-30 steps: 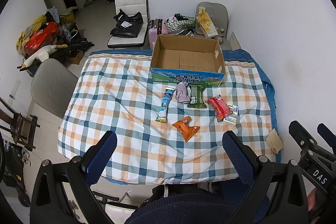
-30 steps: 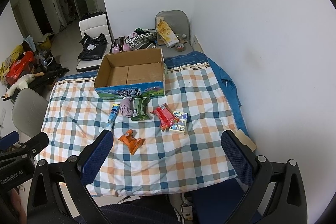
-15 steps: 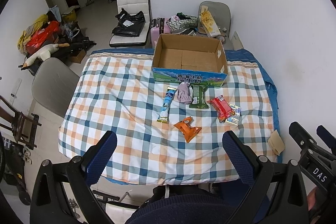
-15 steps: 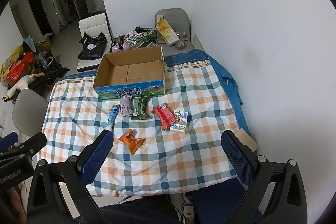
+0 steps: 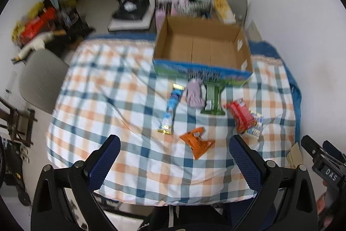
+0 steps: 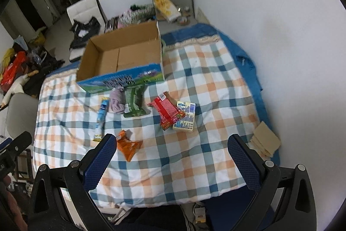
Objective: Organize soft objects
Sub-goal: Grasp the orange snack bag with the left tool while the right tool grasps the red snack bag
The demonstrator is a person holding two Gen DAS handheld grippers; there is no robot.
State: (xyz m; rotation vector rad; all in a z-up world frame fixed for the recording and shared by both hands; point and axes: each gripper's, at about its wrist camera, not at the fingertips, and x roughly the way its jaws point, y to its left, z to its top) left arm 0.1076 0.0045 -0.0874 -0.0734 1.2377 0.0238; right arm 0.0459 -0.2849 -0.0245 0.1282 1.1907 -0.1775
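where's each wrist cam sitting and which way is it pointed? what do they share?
Left wrist: above the table's near edge, facing the cardboard box; its open left gripper frames the orange packet; right gripper at right edge.
Right wrist: further right, angled toward the wall; open gripper, the left one's tip at left edge.
Shared: box, checked cloth, orange packet, red packet, green packet.

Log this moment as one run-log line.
phase: approach | left gripper: open, empty | right gripper: open, empty | box: empty | packets, cloth: on table, untouched
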